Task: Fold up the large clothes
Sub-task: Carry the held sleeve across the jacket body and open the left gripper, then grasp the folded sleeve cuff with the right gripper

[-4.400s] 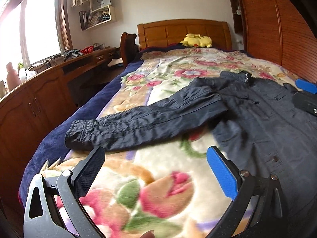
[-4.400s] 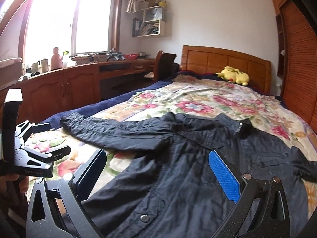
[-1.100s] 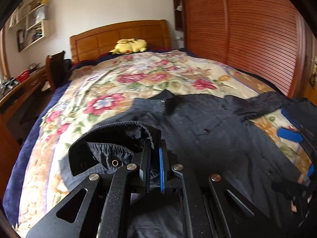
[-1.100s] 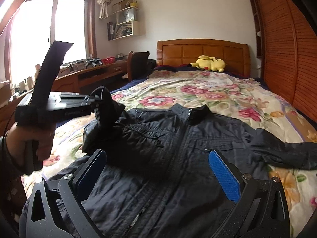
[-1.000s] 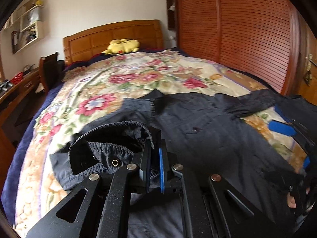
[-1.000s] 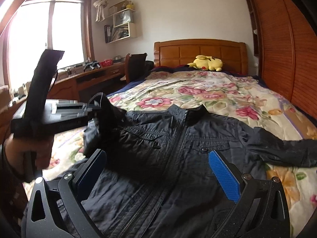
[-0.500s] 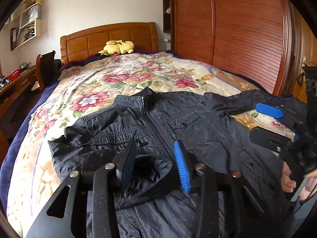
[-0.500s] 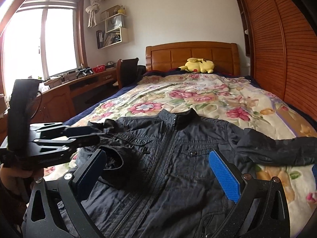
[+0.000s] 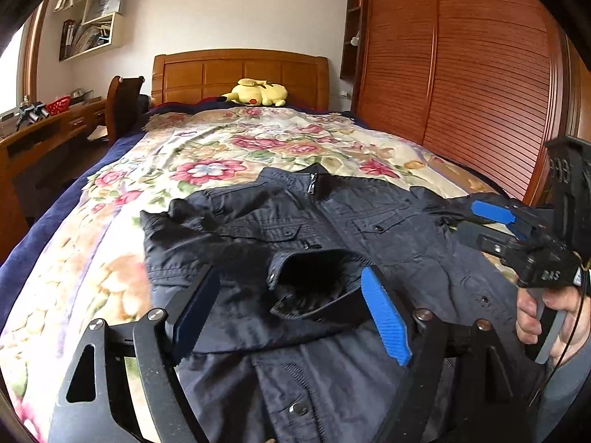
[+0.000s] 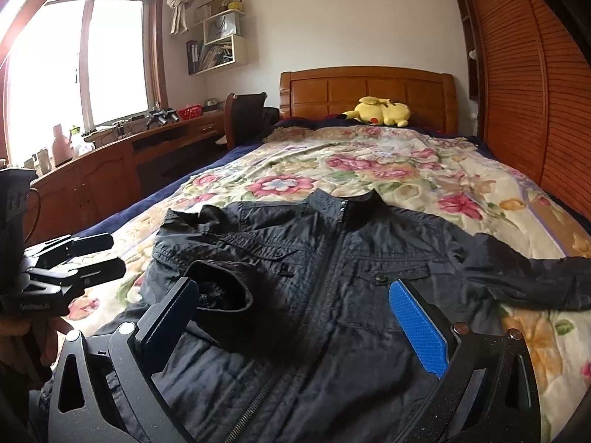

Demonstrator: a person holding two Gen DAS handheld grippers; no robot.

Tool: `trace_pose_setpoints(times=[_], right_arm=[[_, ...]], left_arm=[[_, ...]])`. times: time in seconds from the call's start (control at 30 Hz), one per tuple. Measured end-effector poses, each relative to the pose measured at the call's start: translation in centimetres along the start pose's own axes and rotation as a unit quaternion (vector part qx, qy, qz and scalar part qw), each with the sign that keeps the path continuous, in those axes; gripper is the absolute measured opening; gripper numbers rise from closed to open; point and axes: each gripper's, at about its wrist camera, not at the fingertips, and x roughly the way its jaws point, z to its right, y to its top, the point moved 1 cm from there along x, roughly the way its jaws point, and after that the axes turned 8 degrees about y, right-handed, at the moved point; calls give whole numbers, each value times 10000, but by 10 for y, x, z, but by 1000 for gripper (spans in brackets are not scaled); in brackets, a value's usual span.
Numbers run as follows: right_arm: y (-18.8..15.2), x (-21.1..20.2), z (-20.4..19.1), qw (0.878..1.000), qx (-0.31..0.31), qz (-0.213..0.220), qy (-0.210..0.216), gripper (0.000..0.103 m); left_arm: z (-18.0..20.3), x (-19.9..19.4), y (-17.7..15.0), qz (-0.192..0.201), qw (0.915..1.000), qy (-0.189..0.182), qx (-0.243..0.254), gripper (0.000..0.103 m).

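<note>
On a floral quilted bed (image 10: 461, 170), a dark nylon zip-up jacket (image 10: 351, 258) lies flat, soft and slippery. Left gripper (image 9: 288, 310), jaws just opened, has released the folded sleeve cuff (image 9: 314, 280); right gripper (image 10: 291, 317) hovers unclenched. Best gripped at seams.

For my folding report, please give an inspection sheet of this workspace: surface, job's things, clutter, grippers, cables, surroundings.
Surface: bed with floral blanket, mostly bare beyond the jacket.
Job's things: dark navy zip-front jacket lies front up; one sleeve is folded onto the chest, cuff gaping; the other sleeve lies stretched out sideways on the blanket.
Clutter: yellow plush toy by the wooden headboard.
Grippers: left gripper open, jaws have just been opening, cuff lies loose between them; right gripper open, holding nothing.
Cables: thin black cable by the right hand.
Surroundings: wooden desk, window, louvred wardrobe.
</note>
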Motion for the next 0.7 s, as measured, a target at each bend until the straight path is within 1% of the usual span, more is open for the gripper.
trace_pose_setpoints(times=[0.1, 0.23, 0.37, 0.6, 0.7], right_arm=[[0, 18, -4, 9999, -40, -121, 96, 103], [-3, 46, -10, 9989, -38, -346, 310, 103], [-8, 71, -14, 9973, -116, -620, 374, 103], [-14, 102, -18, 9932, -240, -1047, 456, 103], [-16, 108, -21, 9911, -338, -1190, 492, 103]], left_arm=[[-9, -5, -10, 79, 9999, 132, -33, 83], [-22, -8, -20, 160, 9994, 300, -95, 90], [-38, -7, -31, 171, 9986, 496, -117, 91], [-58, 2, -46, 2, 9986, 441, -294, 91], [-65, 5, -48, -69, 9982, 418, -423, 91]])
